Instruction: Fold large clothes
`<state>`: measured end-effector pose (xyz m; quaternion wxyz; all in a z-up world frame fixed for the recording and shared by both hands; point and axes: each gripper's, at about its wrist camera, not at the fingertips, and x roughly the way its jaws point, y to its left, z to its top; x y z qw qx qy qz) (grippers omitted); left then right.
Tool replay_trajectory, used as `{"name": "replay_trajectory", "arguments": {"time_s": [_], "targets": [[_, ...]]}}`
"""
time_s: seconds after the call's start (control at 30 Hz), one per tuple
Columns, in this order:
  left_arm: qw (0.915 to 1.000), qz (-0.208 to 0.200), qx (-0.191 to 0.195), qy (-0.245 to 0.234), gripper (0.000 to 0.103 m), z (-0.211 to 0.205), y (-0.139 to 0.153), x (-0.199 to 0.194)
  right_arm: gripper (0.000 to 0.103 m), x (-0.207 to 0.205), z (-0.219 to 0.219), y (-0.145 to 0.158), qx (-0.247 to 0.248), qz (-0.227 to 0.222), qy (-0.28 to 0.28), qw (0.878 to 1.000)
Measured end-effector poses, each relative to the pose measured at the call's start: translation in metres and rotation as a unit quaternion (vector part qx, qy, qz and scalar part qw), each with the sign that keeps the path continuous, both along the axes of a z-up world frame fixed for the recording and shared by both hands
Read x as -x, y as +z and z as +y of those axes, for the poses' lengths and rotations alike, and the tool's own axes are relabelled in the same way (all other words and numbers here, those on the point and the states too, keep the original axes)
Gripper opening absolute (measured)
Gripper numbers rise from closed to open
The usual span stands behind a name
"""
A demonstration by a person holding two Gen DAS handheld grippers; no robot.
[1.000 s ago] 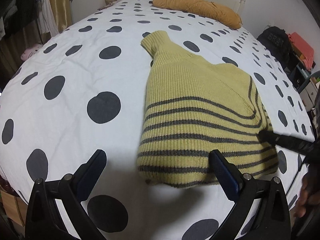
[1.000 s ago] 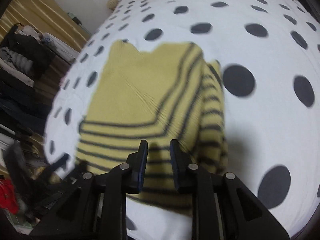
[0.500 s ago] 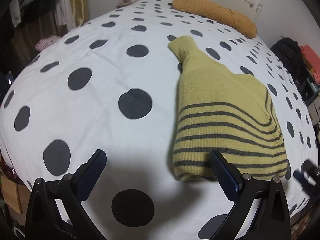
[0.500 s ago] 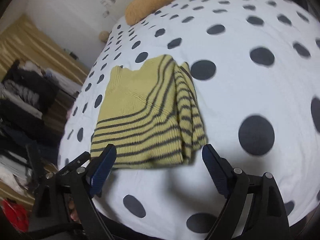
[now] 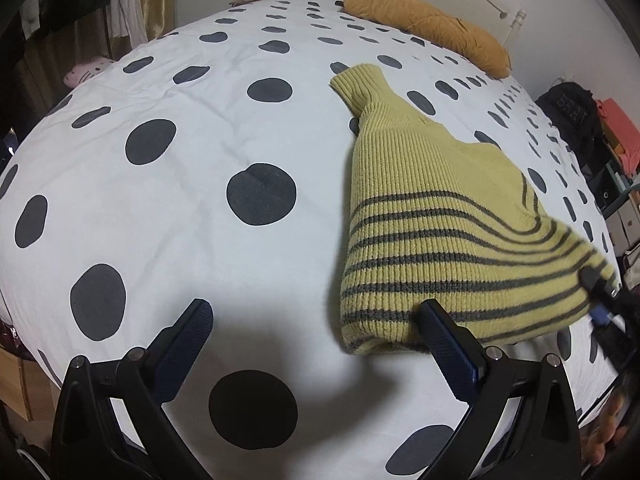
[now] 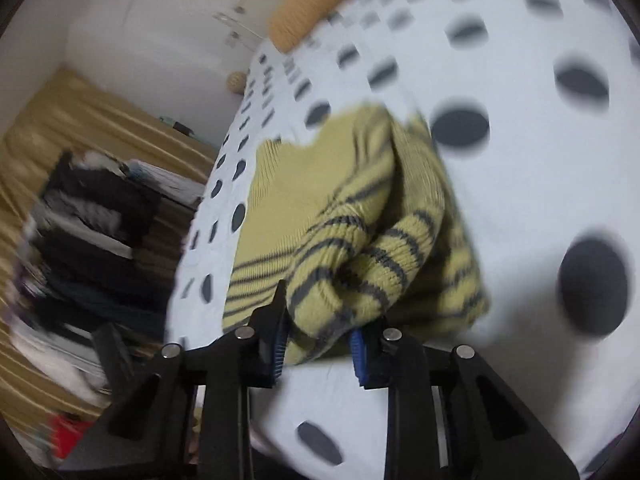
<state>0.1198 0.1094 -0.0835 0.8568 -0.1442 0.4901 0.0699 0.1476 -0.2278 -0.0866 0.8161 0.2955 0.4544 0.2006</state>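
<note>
Bed, left wrist view: white cover with dark dots (image 5: 168, 208) fills my picture; an orange pillow (image 5: 428, 24) lies at the far end, a dark bag (image 5: 572, 116) beyond the right edge.
Sweater, left wrist view: the yellow striped sweater (image 5: 432, 240) lies folded on the right half of the bed, collar pointing away from me.
Change, left wrist view: half a second ago the sweater's near right corner lay flat; now it is pulled up and out towards the right hand-held gripper (image 5: 600, 292).
Hard to see, left wrist view: the right hand-held gripper is blurred and cut off by the frame edge; I cannot read its jaws from here.
Left hand-held gripper (image 5: 316, 344): jaws spread wide, nothing between them; its right finger (image 5: 448, 344) overlaps the sweater's near hem in my view, and I cannot tell whether it touches.
Bed, right wrist view: dotted cover (image 6: 520, 184) blurred, dark clothes (image 6: 92, 224) piled at left.
Change, right wrist view: jaws stood wide half a second ago and have just been closing.
Right hand-held gripper (image 6: 316, 344): pinching a bunched striped fold of the sweater (image 6: 344, 248), lifted off the cover.
Hard to see, right wrist view: whole picture smeared; the far collar is indistinct.
</note>
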Motion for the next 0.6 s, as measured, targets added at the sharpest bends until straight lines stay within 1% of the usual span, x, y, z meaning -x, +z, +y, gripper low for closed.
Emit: {"name": "replay_trajectory", "arguments": {"time_s": [0.03, 0.07, 0.1, 0.13, 0.17, 0.2, 0.27, 0.3, 0.33, 0.4, 0.47, 0.5, 0.53, 0.6], "targets": [[1.0, -0.002, 0.003, -0.001, 0.102, -0.001, 0.001, 0.0, 0.027, -0.002, 0.002, 0.009, 0.025, -0.013, -0.003, 1.0], [1.0, -0.004, 0.005, -0.005, 0.102, -0.003, 0.001, 0.001, 0.027, -0.004, 0.008, 0.018, 0.068, -0.029, -0.005, 0.997], [0.9999, -0.004, 0.007, -0.011, 0.102, -0.005, 0.001, 0.001, 0.027, -0.006, 0.014, 0.022, 0.119, -0.043, -0.01, 0.992], [0.9998, -0.006, 0.008, -0.017, 0.102, -0.007, 0.001, 0.002, 0.026, -0.006, 0.017, 0.02, 0.154, -0.049, -0.015, 0.987], [0.9997, -0.006, 0.007, -0.021, 0.102, -0.009, 0.0, 0.004, 0.026, -0.008, 0.019, 0.007, 0.181, -0.037, -0.014, 0.983], [0.9997, -0.004, 0.003, -0.023, 0.102, -0.011, -0.002, 0.004, 0.026, -0.011, 0.016, -0.007, 0.185, -0.019, -0.013, 0.982], [0.9994, 0.001, 0.005, -0.034, 0.103, -0.014, -0.006, 0.005, 0.026, -0.008, 0.009, -0.044, 0.197, 0.018, -0.012, 0.98], [0.9992, 0.005, 0.003, -0.039, 0.103, -0.016, -0.008, 0.006, 0.026, -0.004, 0.006, -0.057, 0.194, 0.014, -0.011, 0.981], [0.9992, 0.006, 0.0, -0.039, 0.103, -0.015, -0.009, 0.005, 0.026, -0.002, 0.0, -0.061, 0.192, 0.009, -0.013, 0.981], [0.9995, 0.001, -0.01, -0.031, 0.103, -0.014, -0.007, 0.006, 0.028, 0.004, -0.001, -0.051, 0.193, 0.001, -0.013, 0.981], [0.9996, -0.002, -0.011, -0.027, 0.103, -0.012, -0.006, 0.006, 0.036, 0.007, -0.002, -0.034, 0.185, -0.006, -0.014, 0.983], [0.9996, -0.002, -0.011, -0.028, 0.103, -0.011, -0.006, 0.005, 0.043, 0.009, -0.004, -0.027, 0.183, -0.008, -0.02, 0.983], [0.9995, 0.0, -0.011, -0.028, 0.103, -0.01, -0.008, 0.004, 0.046, 0.012, -0.007, -0.017, 0.183, -0.013, -0.028, 0.983], [0.9996, 0.002, -0.009, -0.028, 0.103, -0.01, -0.01, 0.003, 0.046, 0.018, -0.011, 0.001, 0.188, -0.032, -0.049, 0.981]]}}
